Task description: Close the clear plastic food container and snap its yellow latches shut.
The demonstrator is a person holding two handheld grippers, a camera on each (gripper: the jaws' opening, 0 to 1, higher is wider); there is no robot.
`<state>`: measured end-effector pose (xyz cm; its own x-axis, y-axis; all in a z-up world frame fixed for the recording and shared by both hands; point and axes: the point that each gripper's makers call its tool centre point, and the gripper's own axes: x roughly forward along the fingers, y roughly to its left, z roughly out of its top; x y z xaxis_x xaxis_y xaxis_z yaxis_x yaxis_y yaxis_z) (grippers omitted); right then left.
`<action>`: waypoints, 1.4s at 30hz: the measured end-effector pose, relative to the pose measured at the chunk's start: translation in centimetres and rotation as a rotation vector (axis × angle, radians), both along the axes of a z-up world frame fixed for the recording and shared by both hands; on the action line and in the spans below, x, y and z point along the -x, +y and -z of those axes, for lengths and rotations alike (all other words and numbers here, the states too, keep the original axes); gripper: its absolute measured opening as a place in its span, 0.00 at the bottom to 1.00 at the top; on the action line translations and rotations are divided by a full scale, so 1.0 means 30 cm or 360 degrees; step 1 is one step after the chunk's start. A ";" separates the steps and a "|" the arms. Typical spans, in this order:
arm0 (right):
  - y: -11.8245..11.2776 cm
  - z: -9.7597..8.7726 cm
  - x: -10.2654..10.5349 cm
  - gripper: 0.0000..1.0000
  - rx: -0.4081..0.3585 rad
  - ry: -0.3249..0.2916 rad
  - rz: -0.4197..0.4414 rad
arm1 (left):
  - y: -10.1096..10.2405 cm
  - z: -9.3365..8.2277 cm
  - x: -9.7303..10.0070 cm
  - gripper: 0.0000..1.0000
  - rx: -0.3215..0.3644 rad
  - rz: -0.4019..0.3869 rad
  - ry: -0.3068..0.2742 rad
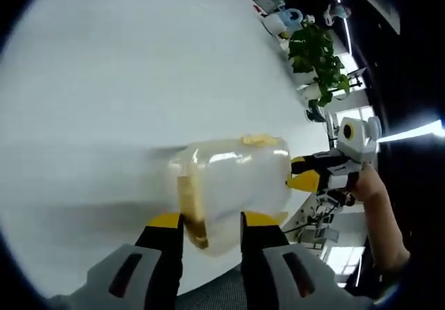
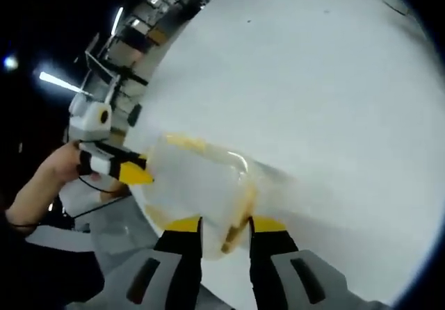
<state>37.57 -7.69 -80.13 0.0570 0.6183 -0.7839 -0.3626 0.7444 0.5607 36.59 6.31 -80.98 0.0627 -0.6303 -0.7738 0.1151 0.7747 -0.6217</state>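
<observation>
A: Left gripper view, left to right — wide white round tabletop (image 1: 104, 80), then clear plastic food container with yellow latches (image 1: 229, 185) near the table's edge, blurred.
B: Left gripper (image 1: 212, 228)?
A: Yellow-tipped jaws spread, one either side of the container's near end. Touching or not, can't tell. Yellow latch (image 1: 191, 209) just by the left jaw.
B: Further right?
A: Right gripper (image 1: 306, 173) coming in from the right, yellow tips at the container's far end. Bare hand (image 1: 368, 185) behind it. Green leafy potted plant (image 1: 316, 56) up top at the table's far rim.
B: Right gripper view?
A: Hand (image 2: 59, 167) at far left holding the left gripper (image 2: 135, 169), tips against the container (image 2: 201, 185). Right gripper (image 2: 226, 228) at bottom, jaws apart, straddling the container's near end with a latch (image 2: 240, 219) between them. Clamped or loose, can't tell. White tabletop (image 2: 334, 101) beyond, to the right.
</observation>
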 end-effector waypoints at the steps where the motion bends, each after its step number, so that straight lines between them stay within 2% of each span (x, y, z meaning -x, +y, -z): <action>1: -0.002 -0.003 0.003 0.24 0.0001 -0.0013 -0.0006 | -0.003 -0.002 0.003 0.31 -0.0003 0.0001 -0.0001; 3: -0.002 -0.003 -0.003 0.25 -0.0002 -0.0027 -0.0008 | -0.009 -0.006 0.018 0.32 -0.0012 0.0021 0.0009; 6: -0.001 -0.009 -0.022 0.25 0.0016 -0.0104 -0.0017 | -0.015 -0.011 0.030 0.35 -0.0034 0.0115 -0.0051; 10: 0.011 -0.024 -0.013 0.29 0.0019 -0.0136 -0.0099 | -0.021 -0.027 0.005 0.52 -0.0069 0.0167 -0.0145; 12: -0.002 -0.032 -0.028 0.30 0.0058 -0.0201 -0.0161 | -0.017 -0.044 -0.010 0.55 -0.0077 0.0172 -0.0175; 14: -0.013 -0.043 -0.047 0.31 0.0081 -0.0235 -0.0165 | -0.009 -0.053 -0.020 0.54 -0.0096 0.0237 -0.0223; 17: -0.022 -0.060 -0.062 0.34 0.0073 -0.0266 -0.0186 | 0.021 -0.059 -0.040 0.54 -0.0209 0.0350 -0.0309; 21: -0.020 -0.090 -0.100 0.34 0.0089 -0.0403 -0.0274 | 0.034 -0.073 -0.060 0.53 -0.0305 0.0482 -0.0405; 23: -0.004 -0.102 -0.103 0.34 0.0079 -0.0421 -0.0304 | 0.028 -0.087 -0.069 0.52 -0.0339 0.0565 -0.0477; 27: 0.026 -0.107 -0.097 0.35 0.0119 -0.0451 -0.0416 | 0.009 -0.097 -0.063 0.52 -0.0375 0.0673 -0.0500; 32: 0.063 -0.113 -0.081 0.35 0.0136 -0.0481 -0.0524 | -0.011 -0.104 -0.065 0.54 -0.0435 0.0825 -0.0581; 42: 0.106 -0.127 -0.074 0.33 0.0139 -0.0504 -0.0657 | -0.052 -0.151 -0.087 0.53 -0.0470 0.1018 -0.0710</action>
<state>39.78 -4.50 -76.31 0.0648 0.5726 -0.8173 -0.7770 0.5428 0.3187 39.20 4.73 -76.44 0.1016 -0.4235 -0.9002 0.7758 0.6001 -0.1948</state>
